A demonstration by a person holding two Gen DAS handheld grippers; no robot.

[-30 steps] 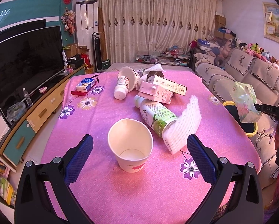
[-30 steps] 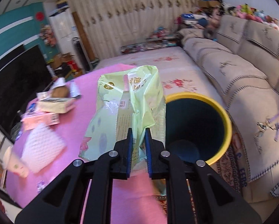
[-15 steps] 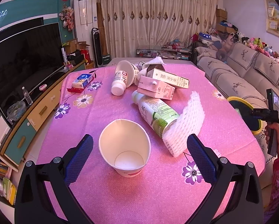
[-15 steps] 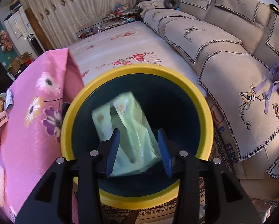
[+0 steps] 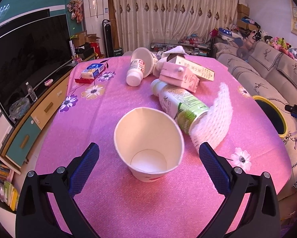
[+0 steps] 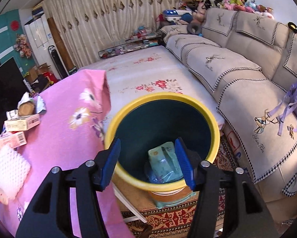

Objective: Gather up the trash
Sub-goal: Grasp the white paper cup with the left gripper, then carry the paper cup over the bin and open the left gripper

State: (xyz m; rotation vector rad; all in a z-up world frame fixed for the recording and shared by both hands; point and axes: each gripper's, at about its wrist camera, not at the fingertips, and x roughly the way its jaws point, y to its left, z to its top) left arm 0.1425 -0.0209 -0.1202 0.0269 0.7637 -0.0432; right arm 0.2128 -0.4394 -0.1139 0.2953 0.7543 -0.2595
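Observation:
A white paper cup (image 5: 149, 144) stands upright on the pink tablecloth (image 5: 108, 119), just ahead of my open left gripper (image 5: 148, 158), whose pads flank it without touching. Behind the cup lie a green-labelled bottle (image 5: 178, 103), a white foam net (image 5: 214, 119), a pink carton (image 5: 178, 77) and a white bottle (image 5: 135, 73). My right gripper (image 6: 148, 162) hovers over the yellow-rimmed bin (image 6: 162, 97); its jaws are opening with nothing between them. The pale green bag (image 6: 164, 160) lies at the bottom of the bin.
A blue box (image 5: 92, 70) lies at the table's far left. A television (image 5: 27, 49) on a cabinet stands to the left and a beige sofa (image 6: 237, 59) to the right. The bin (image 5: 271, 115) stands between table edge and sofa, over a patterned rug (image 6: 168, 218).
The right gripper carried the green bag over the bin and opened; the bag dropped to the bin's bottom. The left gripper came lower and closer to the paper cup.

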